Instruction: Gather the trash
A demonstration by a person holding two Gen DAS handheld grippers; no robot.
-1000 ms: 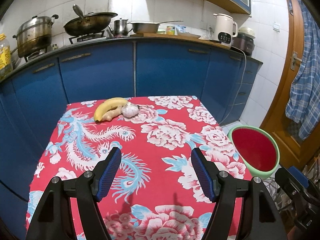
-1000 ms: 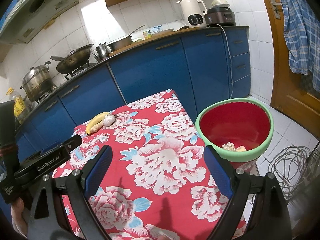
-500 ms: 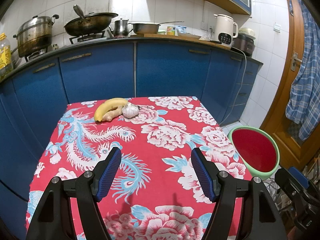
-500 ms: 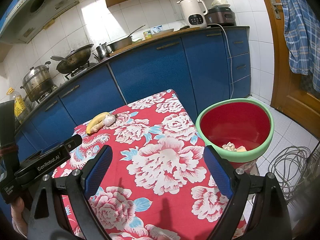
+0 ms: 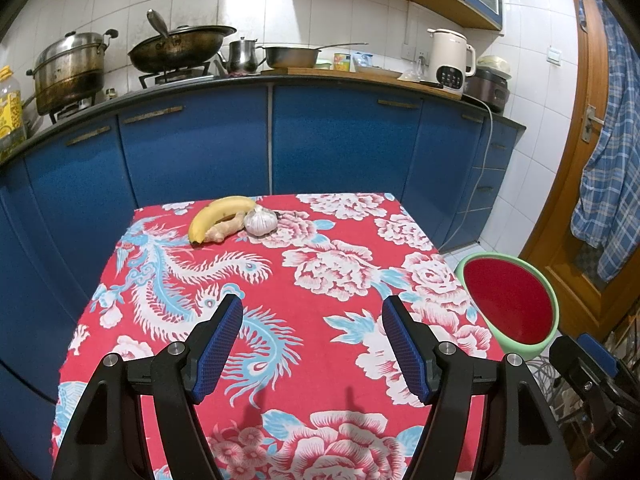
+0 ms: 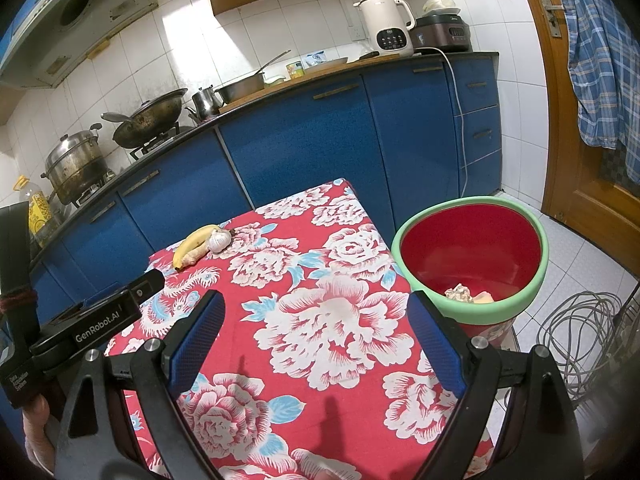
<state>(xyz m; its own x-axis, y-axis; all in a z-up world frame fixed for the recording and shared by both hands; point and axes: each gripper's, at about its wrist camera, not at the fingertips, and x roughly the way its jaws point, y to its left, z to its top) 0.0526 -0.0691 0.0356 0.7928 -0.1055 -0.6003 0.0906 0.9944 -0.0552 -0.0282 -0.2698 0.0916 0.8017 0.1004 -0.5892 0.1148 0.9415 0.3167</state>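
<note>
The trash bin (image 6: 472, 256), red inside with a pale green rim, stands on the tiled floor just off the right edge of the table, in the right middle of my right camera's frame. At its bottom lie a crumpled pale scrap (image 6: 459, 293) and a yellowish piece (image 6: 483, 299) beside it. From my left camera the same bin (image 5: 508, 304) shows at the right edge, below the table corner.

On the table's far left part, upper centre of my left view, a banana (image 5: 218, 216), a knob of ginger (image 5: 224, 229) and a garlic bulb (image 5: 260, 221) lie bunched together, touching one another. They rest on the red floral tablecloth (image 5: 328, 272).

My left gripper (image 5: 312, 344) hangs over the near part of the cloth, its blue pads spread wide with nothing between them. My right gripper (image 6: 316, 340) is likewise spread and bare-handed above the big rose print, the bin just past its right finger. My left tool's black body (image 6: 100, 316) shows at the lower left of the right view.

Behind the table run blue cabinets (image 5: 200, 152), with a wok (image 5: 180, 46) and a steamer pot (image 5: 70, 70) on the stove, and a white kettle (image 5: 450, 62) farther right.
</note>
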